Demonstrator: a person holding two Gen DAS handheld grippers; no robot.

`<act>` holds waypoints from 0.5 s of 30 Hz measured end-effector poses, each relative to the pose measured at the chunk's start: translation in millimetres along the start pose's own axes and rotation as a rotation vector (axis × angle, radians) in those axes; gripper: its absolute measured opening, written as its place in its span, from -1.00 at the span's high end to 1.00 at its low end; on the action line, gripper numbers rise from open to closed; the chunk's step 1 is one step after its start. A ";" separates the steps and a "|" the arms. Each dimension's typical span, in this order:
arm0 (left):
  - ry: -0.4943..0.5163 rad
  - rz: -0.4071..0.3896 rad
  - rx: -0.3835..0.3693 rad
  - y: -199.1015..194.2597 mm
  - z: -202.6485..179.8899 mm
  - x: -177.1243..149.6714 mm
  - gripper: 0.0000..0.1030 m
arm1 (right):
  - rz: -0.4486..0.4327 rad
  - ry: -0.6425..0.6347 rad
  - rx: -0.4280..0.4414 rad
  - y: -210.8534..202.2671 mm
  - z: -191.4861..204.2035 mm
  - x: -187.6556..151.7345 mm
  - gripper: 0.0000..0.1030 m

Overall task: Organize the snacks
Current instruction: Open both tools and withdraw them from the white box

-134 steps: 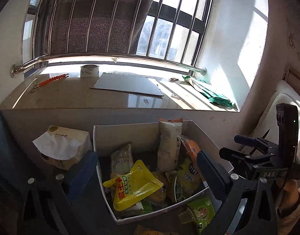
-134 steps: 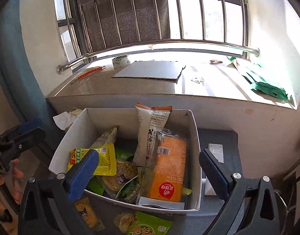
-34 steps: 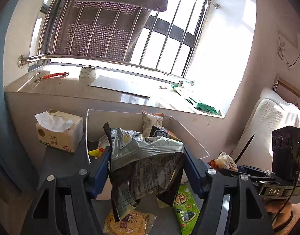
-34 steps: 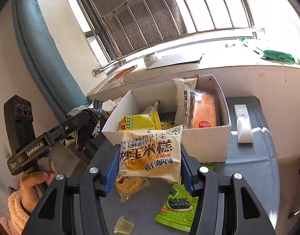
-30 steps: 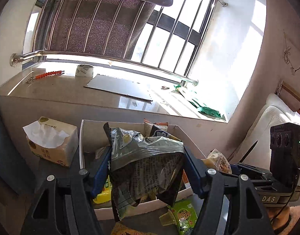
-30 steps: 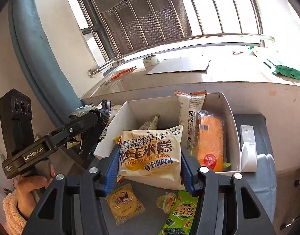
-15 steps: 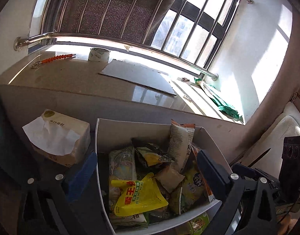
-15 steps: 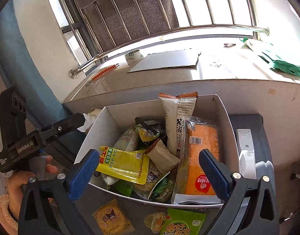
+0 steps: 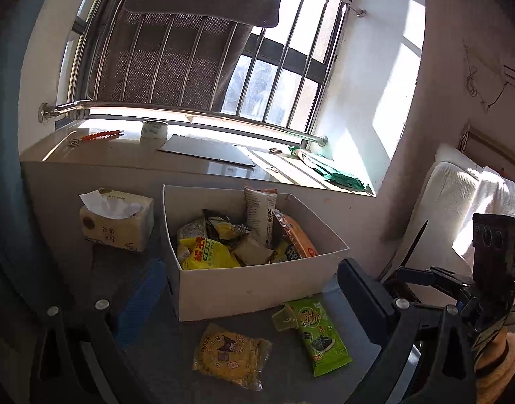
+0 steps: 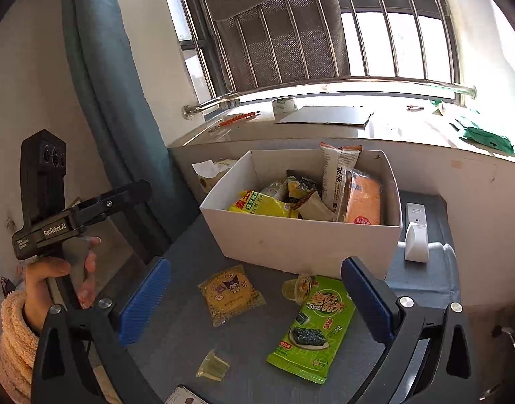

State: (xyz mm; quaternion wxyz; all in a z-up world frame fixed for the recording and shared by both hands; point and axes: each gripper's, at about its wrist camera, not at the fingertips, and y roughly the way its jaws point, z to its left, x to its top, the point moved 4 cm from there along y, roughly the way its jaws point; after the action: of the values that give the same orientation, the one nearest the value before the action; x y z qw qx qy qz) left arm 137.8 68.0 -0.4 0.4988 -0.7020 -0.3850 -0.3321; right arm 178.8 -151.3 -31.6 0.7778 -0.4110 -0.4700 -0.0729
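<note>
A white cardboard box [image 9: 254, 282] [image 10: 301, 239] holds several snack packets, among them a yellow bag [image 9: 207, 252] [image 10: 261, 205], an orange pack [image 10: 363, 202] and a tall upright packet [image 10: 338, 168]. On the dark table in front of it lie a yellow cookie pack [image 9: 230, 357] [image 10: 229, 294], a green seaweed pack [image 9: 316, 333] [image 10: 316, 326] and two small jelly cups [image 10: 296, 288] [image 10: 213, 367]. My left gripper [image 9: 254, 296] is open and empty, held back from the box. My right gripper [image 10: 255, 303] is open and empty above the loose packs.
A tissue box [image 9: 117, 219] stands left of the snack box. A white remote [image 10: 416, 235] lies to its right. The windowsill behind holds a tape roll [image 9: 153, 129], cardboard sheet [image 9: 207, 149] and green bag [image 9: 338, 175]. A white cushion [image 9: 459, 202] is at right.
Both grippers let go of their snack bags into the box about a second ago. Since then both have drawn back from the box, open and empty.
</note>
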 end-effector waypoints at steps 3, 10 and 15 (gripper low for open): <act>-0.018 0.024 0.006 -14.4 -10.0 -39.5 -1.00 | 0.018 0.020 -0.044 -10.6 -1.3 -41.1 -1.00; -0.047 0.093 0.026 -20.2 -30.7 -112.8 -1.00 | 0.023 0.174 -0.039 -24.0 -13.4 -110.8 -1.00; -0.063 0.140 0.022 -19.0 -38.3 -140.5 -1.00 | 0.054 0.147 -0.092 -26.1 -13.9 -131.4 -1.00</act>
State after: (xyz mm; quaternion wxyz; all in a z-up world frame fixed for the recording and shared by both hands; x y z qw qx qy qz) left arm 50.2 5.9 -100.6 0.5161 -0.7318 -0.3539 -0.2698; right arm 103.1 -214.1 -123.7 0.7921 -0.4525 -0.3964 -0.1034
